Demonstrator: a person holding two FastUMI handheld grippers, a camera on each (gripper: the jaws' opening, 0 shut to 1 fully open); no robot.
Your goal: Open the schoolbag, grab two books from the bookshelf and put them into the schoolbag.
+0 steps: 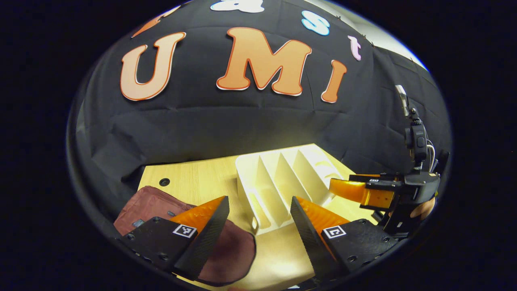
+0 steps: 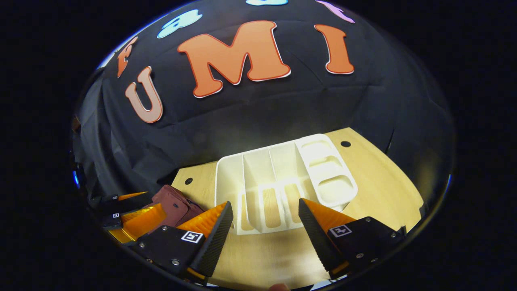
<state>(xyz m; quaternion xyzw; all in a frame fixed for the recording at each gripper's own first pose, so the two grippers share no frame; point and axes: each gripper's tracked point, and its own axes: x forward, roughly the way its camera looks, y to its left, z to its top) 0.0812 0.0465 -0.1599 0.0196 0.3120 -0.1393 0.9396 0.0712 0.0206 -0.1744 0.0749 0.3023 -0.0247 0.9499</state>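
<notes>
The bag (image 1: 226,250) lies flat on the surface (image 1: 202,178) at about 7 o'clock under the left tool (image 1: 258,226), nearer it than the right tool (image 2: 264,228); both tools gape wide and empty, the shelf (image 2: 282,182) at 12 o'clock.

Recording booth — black cloth wall (image 1: 242,129), wooden table (image 2: 375,182).

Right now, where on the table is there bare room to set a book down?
Bare wood lies in front of the white bookshelf, toward the near table edge, and to its right out to the far corner. The left side is crowded: the dark red schoolbag lies there. Both tongs, left and right, are open.
</notes>
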